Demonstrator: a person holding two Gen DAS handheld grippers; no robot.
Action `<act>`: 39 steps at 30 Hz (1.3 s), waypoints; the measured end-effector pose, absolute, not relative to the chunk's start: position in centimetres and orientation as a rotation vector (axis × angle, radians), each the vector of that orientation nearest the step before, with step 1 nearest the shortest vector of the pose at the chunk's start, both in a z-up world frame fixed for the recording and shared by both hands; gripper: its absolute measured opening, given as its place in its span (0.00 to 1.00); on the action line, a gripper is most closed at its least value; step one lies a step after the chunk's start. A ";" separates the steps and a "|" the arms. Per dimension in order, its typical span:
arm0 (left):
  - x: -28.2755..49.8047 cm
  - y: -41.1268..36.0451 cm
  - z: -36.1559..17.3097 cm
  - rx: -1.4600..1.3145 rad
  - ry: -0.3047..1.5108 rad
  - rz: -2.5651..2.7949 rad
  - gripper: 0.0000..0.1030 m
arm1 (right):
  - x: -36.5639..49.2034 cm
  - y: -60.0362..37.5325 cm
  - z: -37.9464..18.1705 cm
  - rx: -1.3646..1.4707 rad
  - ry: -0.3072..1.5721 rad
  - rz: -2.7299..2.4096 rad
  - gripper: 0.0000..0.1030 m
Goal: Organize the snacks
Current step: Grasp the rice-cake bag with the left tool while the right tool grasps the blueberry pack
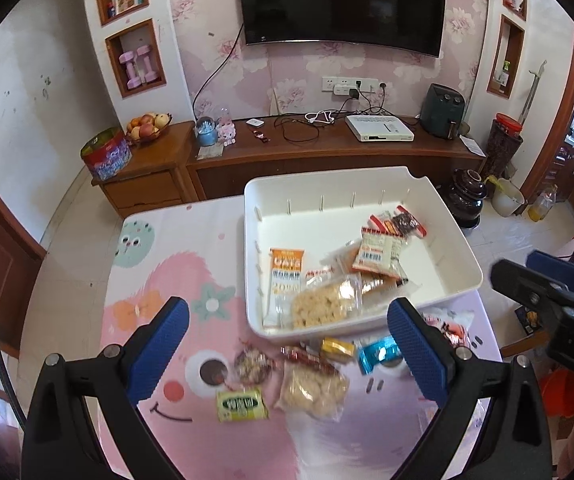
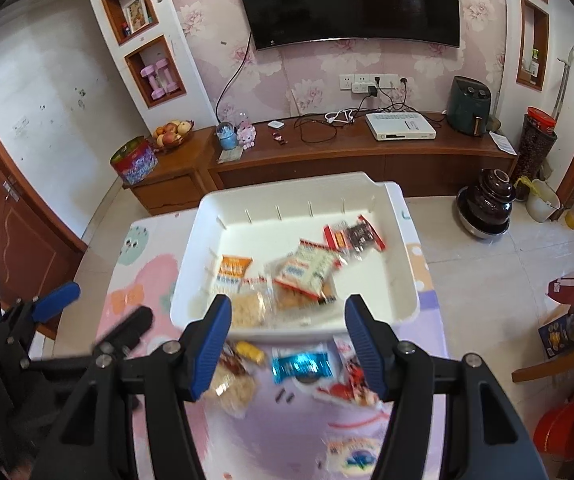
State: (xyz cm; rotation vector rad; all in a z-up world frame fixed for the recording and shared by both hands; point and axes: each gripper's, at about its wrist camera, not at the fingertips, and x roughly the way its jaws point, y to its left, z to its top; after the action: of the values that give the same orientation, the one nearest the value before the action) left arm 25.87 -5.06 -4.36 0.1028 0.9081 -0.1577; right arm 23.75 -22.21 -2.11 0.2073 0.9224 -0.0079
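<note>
Both of your grippers hang over the near end of the counter (image 1: pixel 159 280) with nothing in them: the left gripper (image 1: pixel 287 344) has its jaws spread wide, and the right gripper (image 2: pixel 287 344) has its jaws parted too, empty.

Just beyond the left jaws lie the loose snacks still to sort: a green packet (image 1: pixel 242 404) nearest, a clear bag of pale puffs (image 1: pixel 313 392) to its right, then a round dark packet (image 1: pixel 251 366), a red wrapper (image 1: pixel 307 358), a gold sweet (image 1: pixel 337 349) and a blue wrapper (image 1: pixel 379 354) in a ragged row close to the bin's near wall. A red-and-white packet (image 2: pixel 351 380) sits furthest right.

Past them stands the white bin (image 1: pixel 367 184), already holding several packets. The orange oat bar (image 1: pixel 285 288) lies at its left wall, long axis running near to far, printed top pointing away from you.

You look mid-task, between picks. Next move: choose one loose packet, lower the jaws astride its short side, and close.
</note>
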 end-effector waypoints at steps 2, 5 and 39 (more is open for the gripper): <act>24.6 -4.4 -4.7 0.087 0.912 -0.151 0.96 | 22.2 -22.7 -2.5 0.198 0.931 -0.008 0.58; 23.3 -3.5 -5.2 0.067 0.921 -0.142 0.96 | 20.1 -23.5 -3.3 0.191 0.953 -0.021 0.58; 24.2 -6.6 -21.9 0.165 1.188 -0.204 0.96 | 15.0 -25.5 -21.1 0.179 1.283 -0.114 0.61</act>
State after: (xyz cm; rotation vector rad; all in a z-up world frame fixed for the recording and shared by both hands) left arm 24.15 -6.64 -21.92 0.1652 1.1883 -0.2037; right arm 15.02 -25.53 -21.13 0.1795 1.2832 -0.1144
